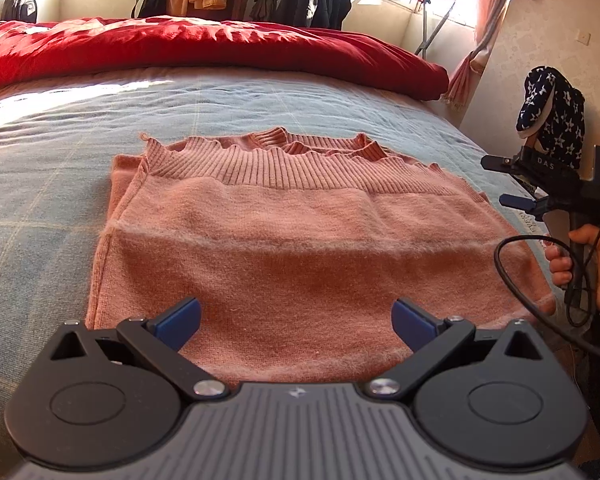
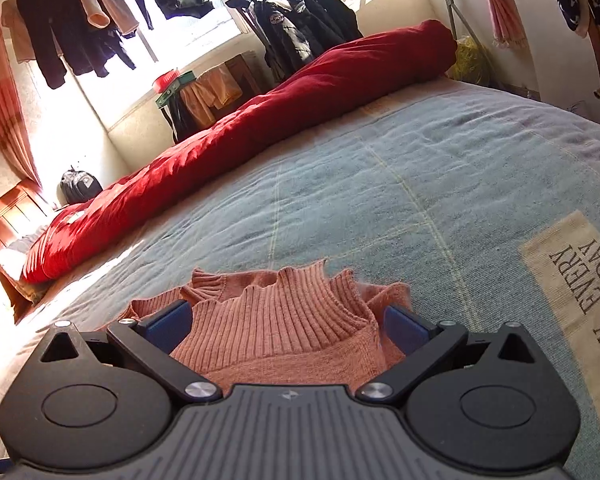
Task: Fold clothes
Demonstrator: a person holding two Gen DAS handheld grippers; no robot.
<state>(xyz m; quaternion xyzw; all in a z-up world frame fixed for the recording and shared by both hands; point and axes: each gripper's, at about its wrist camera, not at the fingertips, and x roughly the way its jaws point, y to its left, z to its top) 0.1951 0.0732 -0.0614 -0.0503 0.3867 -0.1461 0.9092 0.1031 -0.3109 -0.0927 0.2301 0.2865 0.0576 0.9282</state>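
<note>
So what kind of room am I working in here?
Most likely a bedroom in a home. The pink sweater lies on a bed with a blue bedspread and a red quilt, and jackets on a clothes rail hang by the window.

A salmon-pink knitted sweater (image 1: 300,240), ribbed at collar and hem, is crossed by a paler fuzzy stripe. It is laid on a faded blue woven bedspread (image 1: 60,152) marked with thin cream grid lines; a beige fabric label (image 2: 572,312) with black lettering is seen on it. A deep red quilted duvet (image 1: 204,48) is bunched along the far edge. Blue pads are carried on the black fingers of the left gripper (image 1: 296,320) and the right gripper (image 2: 286,324). A navy cloth with white stars (image 1: 556,116) is hung by the wall.
</note>
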